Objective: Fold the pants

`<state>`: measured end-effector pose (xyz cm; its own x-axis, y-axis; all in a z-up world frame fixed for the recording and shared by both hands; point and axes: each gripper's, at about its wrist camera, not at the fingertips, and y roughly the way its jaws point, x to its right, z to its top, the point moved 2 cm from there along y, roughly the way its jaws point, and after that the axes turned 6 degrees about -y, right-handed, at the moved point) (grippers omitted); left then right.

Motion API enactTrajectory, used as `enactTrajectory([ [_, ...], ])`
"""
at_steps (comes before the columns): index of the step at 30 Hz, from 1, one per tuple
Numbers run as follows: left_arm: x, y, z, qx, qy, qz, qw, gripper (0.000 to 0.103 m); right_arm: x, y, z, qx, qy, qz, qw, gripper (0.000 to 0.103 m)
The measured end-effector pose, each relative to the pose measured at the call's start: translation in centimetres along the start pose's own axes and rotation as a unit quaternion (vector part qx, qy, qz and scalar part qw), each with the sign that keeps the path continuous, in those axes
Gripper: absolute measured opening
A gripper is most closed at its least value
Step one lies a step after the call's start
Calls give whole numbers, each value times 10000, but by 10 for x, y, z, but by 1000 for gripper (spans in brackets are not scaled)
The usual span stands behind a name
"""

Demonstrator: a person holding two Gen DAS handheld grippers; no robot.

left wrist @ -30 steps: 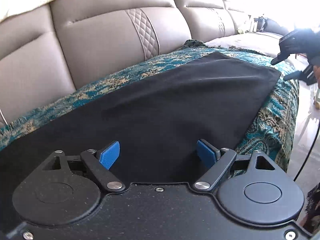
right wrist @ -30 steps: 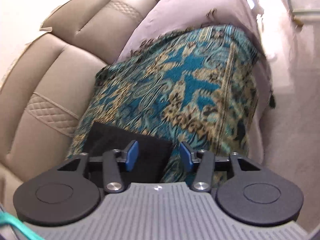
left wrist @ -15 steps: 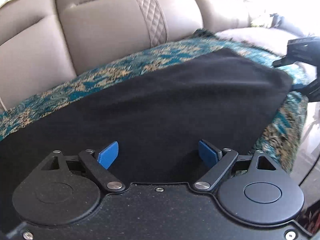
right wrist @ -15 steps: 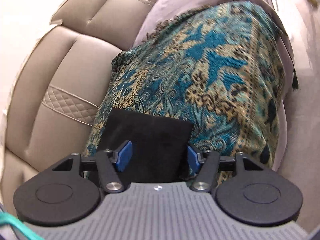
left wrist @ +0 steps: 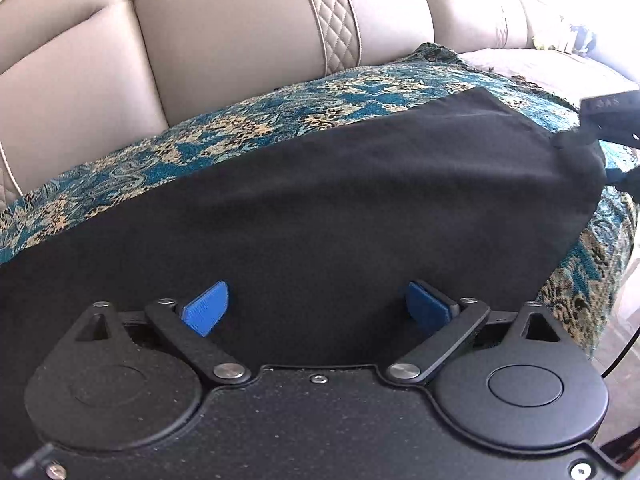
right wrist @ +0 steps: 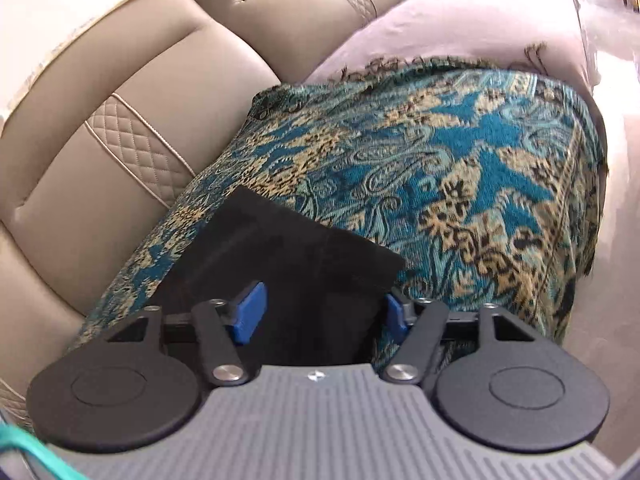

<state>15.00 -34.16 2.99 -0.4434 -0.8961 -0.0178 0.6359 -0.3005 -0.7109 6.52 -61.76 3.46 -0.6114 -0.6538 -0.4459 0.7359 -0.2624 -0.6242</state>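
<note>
- A beige leather sofa (left wrist: 248,40) with quilted strips is seen behind everything
- A teal and gold patterned throw (right wrist: 460,168) is draped over the seat, with a pale cushion (right wrist: 440,28) beyond it
- The black pants (left wrist: 320,208) are spread flat on the throw, one end lying in the right wrist view
- The left gripper (left wrist: 318,306) is held wide apart over the pants after closing slightly; the blue pads (left wrist: 206,312) are not seen pressing on cloth
- The right gripper (right wrist: 322,312) has just been closing, its jaws standing either side of the pants' end, partly apart; a grip cannot be told
</note>
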Motion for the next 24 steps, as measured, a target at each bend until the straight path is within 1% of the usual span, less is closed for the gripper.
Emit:
enactTrajectory([
  [1,-6,-6,2,39,-38,-65,10000,81,4,-2,-1,-55,215,73,9997,58],
  [2,-13,-13,4,128,-89,-114,9998,80,12,-5,-2,-117,534,253,9982,58],
  [3,-24,-22,5,265,-186,-156,9994,80,22,-8,-5,-181,921,513,9943,59],
  [4,-36,-29,5,379,-298,-182,9987,80,32,-8,-8,-240,1260,715,9892,62],
  [6,-65,-41,4,511,-533,-176,9971,80,43,-8,-12,-294,1640,839,9824,61],
  [7,-79,-43,3,517,-635,-123,9966,79,46,-7,-11,-306,1687,860,9814,61],
  [10,-116,-42,-5,401,-863,341,9949,77,41,-1,-6,-288,1531,848,9842,61],
  [12,-138,-37,-14,222,-1037,706,9918,71,33,2,-4,-222,1344,760,9878,61],
  [13,-149,-35,-18,130,-1173,830,9895,70,28,3,-3,-169,1240,701,9897,61],
  [14,-159,-34,-22,89,-1326,874,9873,71,23,5,-2,-107,1152,630,9913,61],
  [15,-168,-38,-26,175,-1478,844,9853,70,18,6,-2,-35,1048,539,9930,61],
  [17,-178,-42,-32,176,-1559,917,9834,70,7,9,-1,83,759,337,9965,61],
  [19,-186,-47,-36,193,-1569,1029,9821,70,-5,11,0,176,449,125,9988,46],
  [21,-191,-53,-40,203,-1573,1073,9815,69,-19,14,-1,209,112,-200,9995,16],
  [23,-197,-59,-45,220,-1588,1126,9806,68,-27,15,-2,208,-11,-457,9987,11],
  [24,-201,-62,-48,233,-1608,1161,9799,68,-31,15,-2,228,4,-435,9988,10],
])
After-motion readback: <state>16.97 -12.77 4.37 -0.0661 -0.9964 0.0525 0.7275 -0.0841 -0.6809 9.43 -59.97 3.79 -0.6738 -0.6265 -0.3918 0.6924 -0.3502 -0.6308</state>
